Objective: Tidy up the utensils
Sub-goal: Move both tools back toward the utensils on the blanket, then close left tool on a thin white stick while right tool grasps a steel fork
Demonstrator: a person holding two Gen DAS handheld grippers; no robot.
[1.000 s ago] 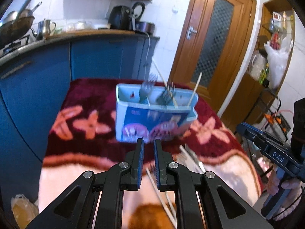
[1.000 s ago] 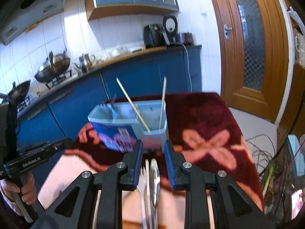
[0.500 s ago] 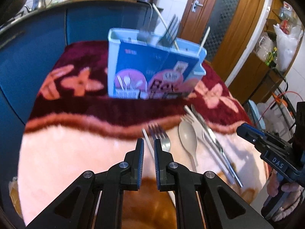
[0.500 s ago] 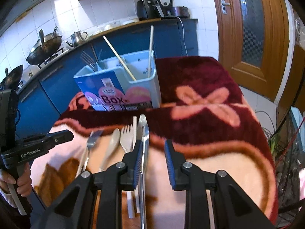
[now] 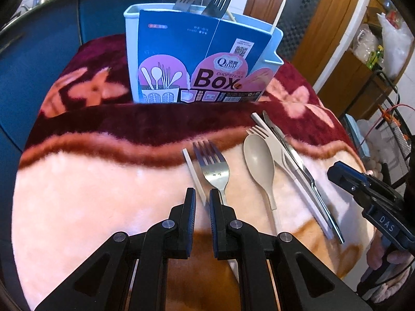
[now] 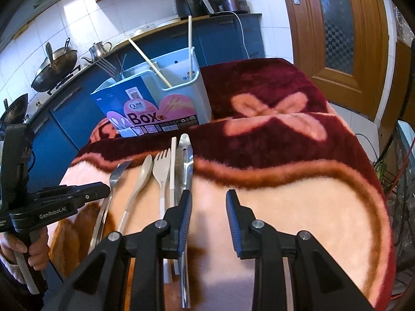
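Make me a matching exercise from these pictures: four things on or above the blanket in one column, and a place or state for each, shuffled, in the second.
1. metal fork
2. beige spoon
3. chopstick box
4. right gripper

A. stands upright, forks and chopsticks inside
B. lies between the metal fork and the beige plastic fork
C. empty, over the blanket beside the knife
D. lies just ahead of the left gripper

Pairs: 1-D, 2-B, 3-A, 4-C

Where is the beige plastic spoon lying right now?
The beige spoon lies on the blanket in front of the chopsticks box, between the metal fork and the beige plastic fork.
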